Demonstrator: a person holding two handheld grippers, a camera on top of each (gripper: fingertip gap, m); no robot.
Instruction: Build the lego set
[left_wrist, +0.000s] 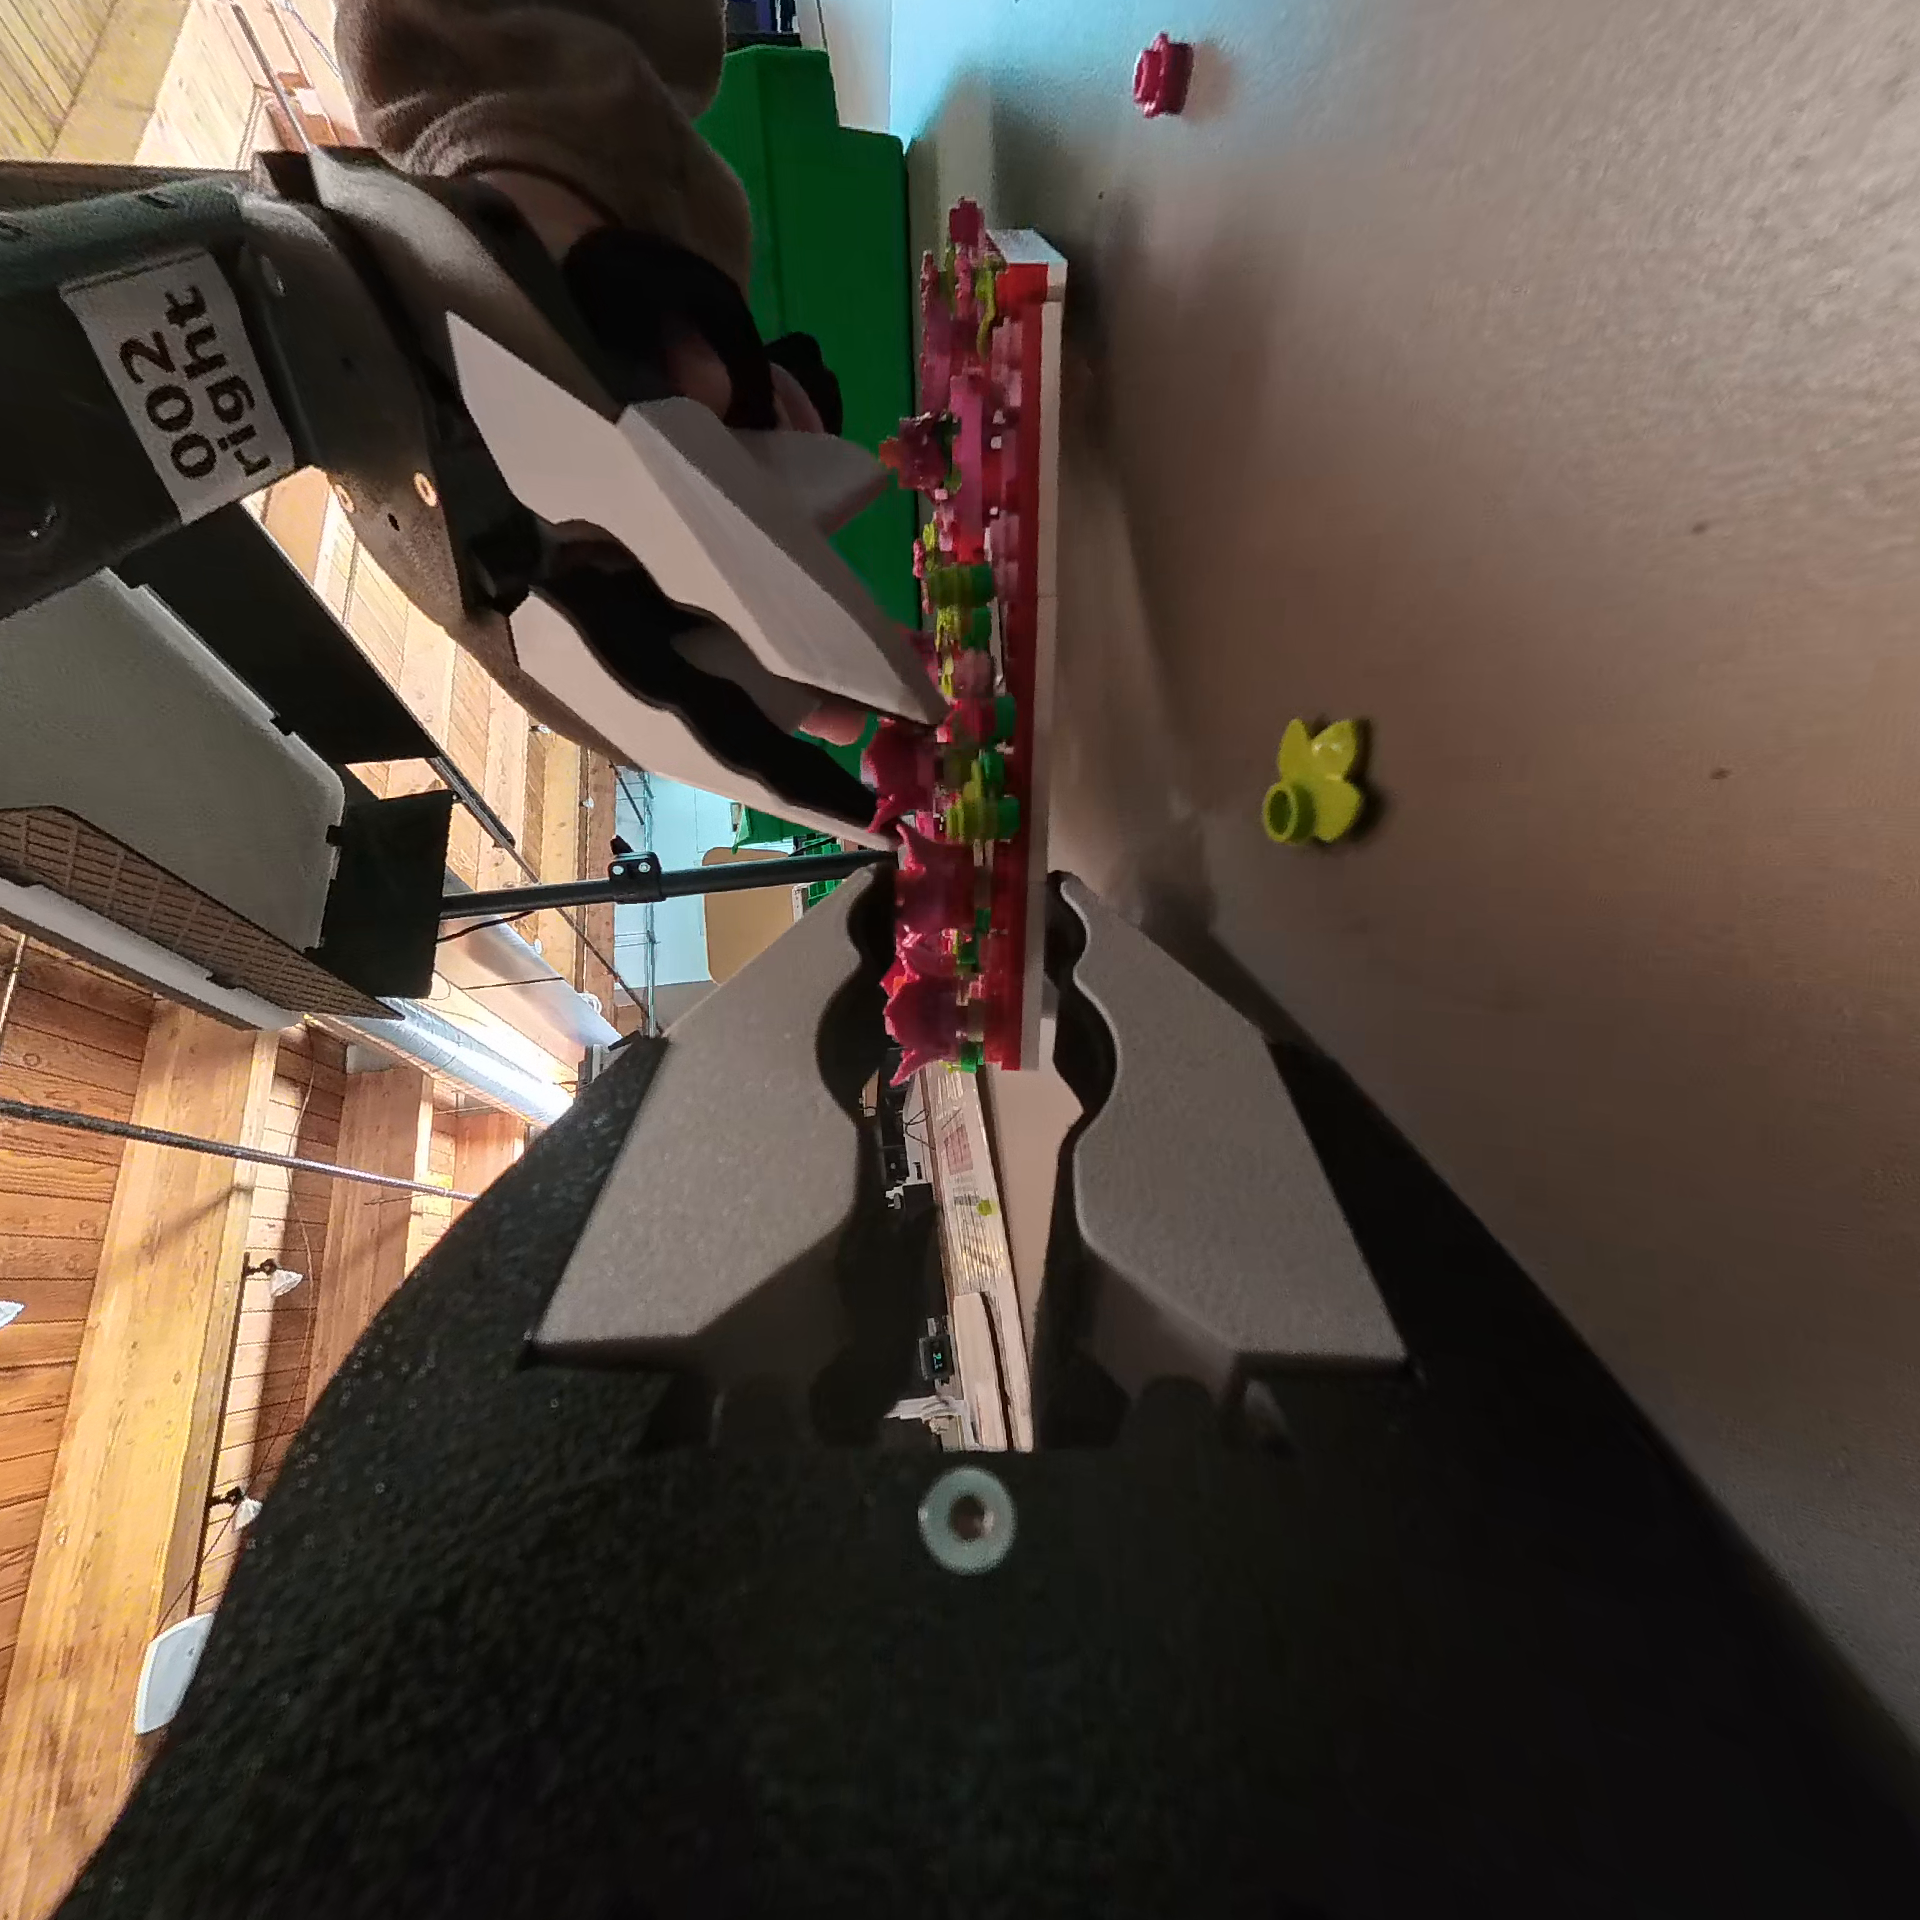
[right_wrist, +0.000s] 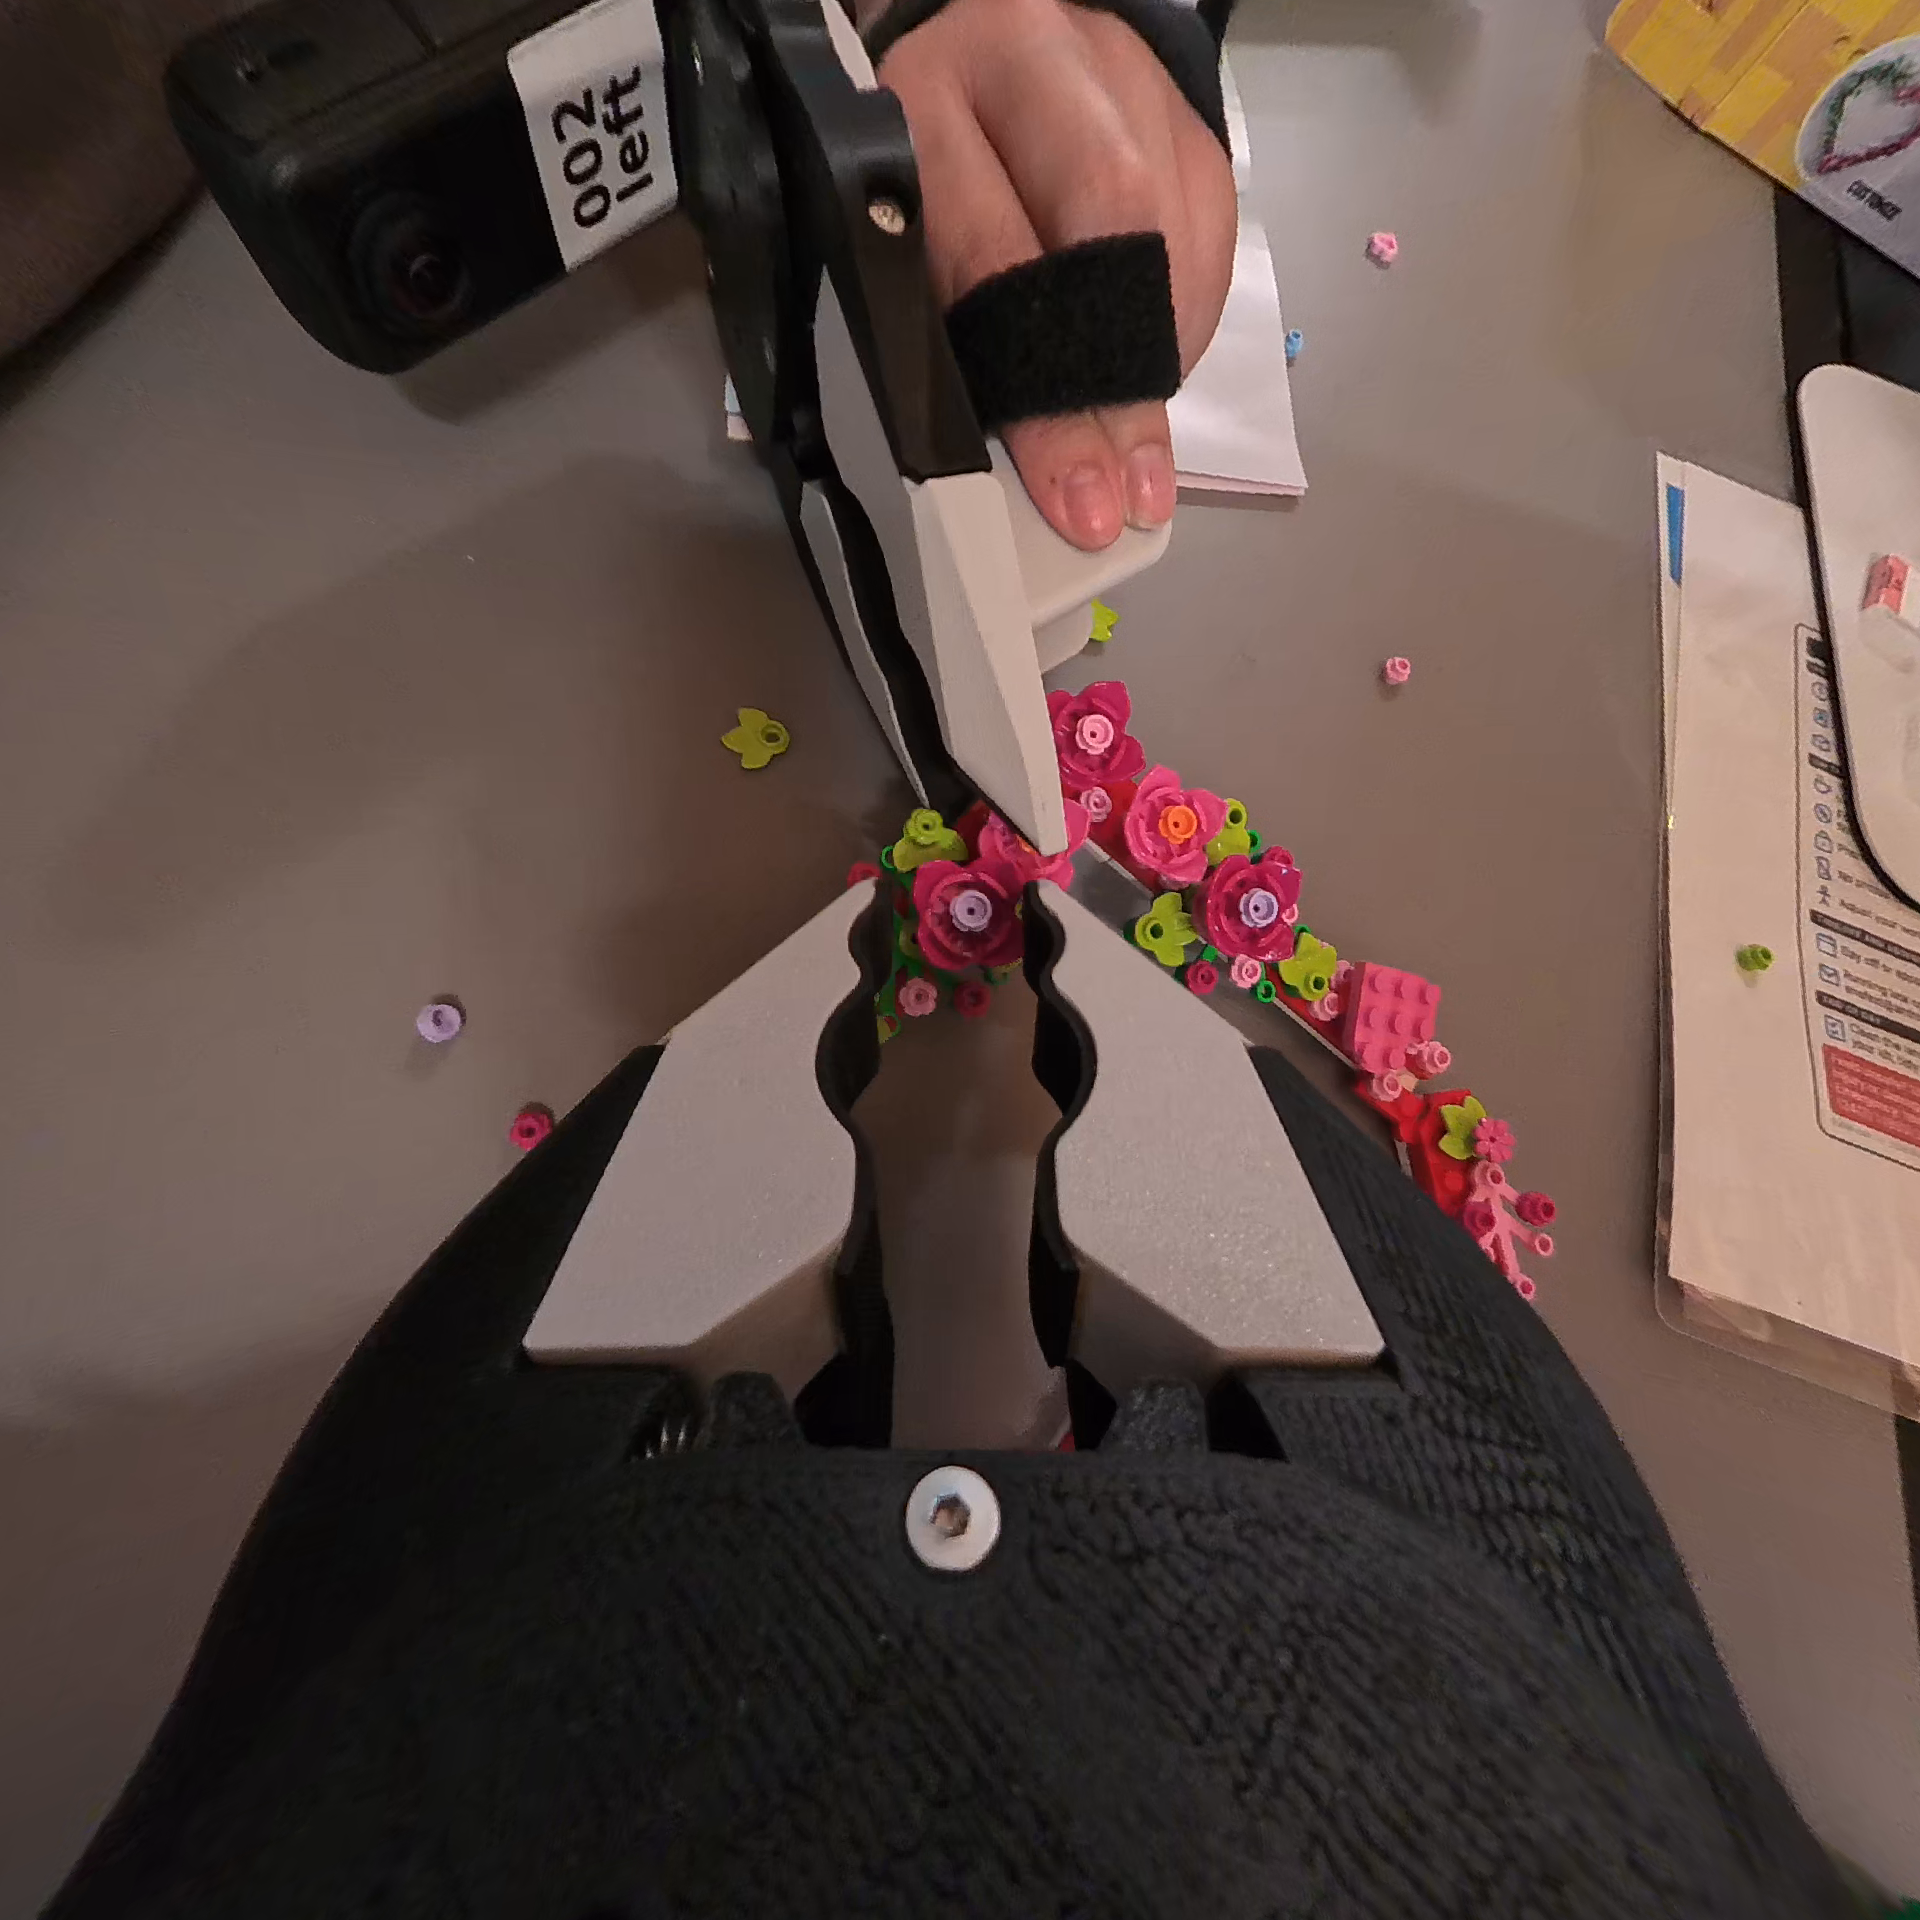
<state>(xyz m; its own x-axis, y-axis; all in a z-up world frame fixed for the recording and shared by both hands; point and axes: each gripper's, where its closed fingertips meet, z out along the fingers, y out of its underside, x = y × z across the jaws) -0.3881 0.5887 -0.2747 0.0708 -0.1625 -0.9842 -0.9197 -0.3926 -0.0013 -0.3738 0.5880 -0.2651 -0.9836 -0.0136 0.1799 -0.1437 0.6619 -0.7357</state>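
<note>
Right claw (right_wrist: 951, 914) clamped on magenta flower (right_wrist: 968, 914) at the heart frame's (right_wrist: 1392, 1023) tip on the bench (right_wrist: 312, 727); left claw (left_wrist: 966, 904) pinches the frame edge. I'd press straight down, keeping the frame steady.

Light: we see dim, warm indoor light.
Shadows: soft ones ring the grey table (right_wrist: 312, 644).
Distortion: wide-angle bending at edges.
Focus: we find near foreground slightly soft.

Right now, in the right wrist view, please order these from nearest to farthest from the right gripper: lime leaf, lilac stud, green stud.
1. lime leaf, ahead, slightly left.
2. lilac stud, left, on the table.
3. green stud, far right, on the paper.
</note>
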